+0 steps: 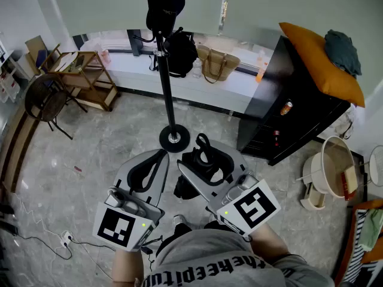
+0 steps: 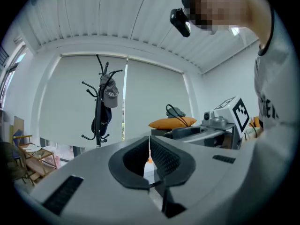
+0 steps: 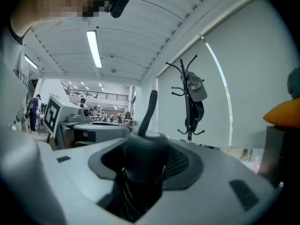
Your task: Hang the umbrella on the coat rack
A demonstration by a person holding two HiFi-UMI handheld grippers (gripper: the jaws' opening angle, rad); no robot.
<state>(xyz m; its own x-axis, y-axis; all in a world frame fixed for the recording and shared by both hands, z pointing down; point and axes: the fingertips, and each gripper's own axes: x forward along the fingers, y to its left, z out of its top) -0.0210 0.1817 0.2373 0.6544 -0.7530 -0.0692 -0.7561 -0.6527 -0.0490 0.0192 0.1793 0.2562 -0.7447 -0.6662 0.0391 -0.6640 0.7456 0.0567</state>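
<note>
The black coat rack (image 1: 167, 88) stands straight ahead on a round base (image 1: 174, 140); a cap and a dark bag hang near its top. It also shows in the left gripper view as the rack (image 2: 99, 108) and in the right gripper view as the rack (image 3: 189, 108), some way off. My right gripper (image 1: 207, 160) is shut on a folded black umbrella (image 1: 200, 165), whose strap loop (image 1: 204, 143) sticks forward. In the right gripper view the umbrella (image 3: 144, 159) fills the jaws, its strap (image 3: 149, 109) rising. My left gripper (image 1: 160, 155) is shut and holds nothing (image 2: 149, 150).
A black cabinet (image 1: 281, 109) with an orange cushion (image 1: 323, 61) stands to the right of the rack. At the left are a wooden shelf (image 1: 90, 79) and a folding chair (image 1: 46, 100). A woven bag (image 1: 218, 64) sits on the window ledge. A cable and plug (image 1: 66, 238) lie on the floor.
</note>
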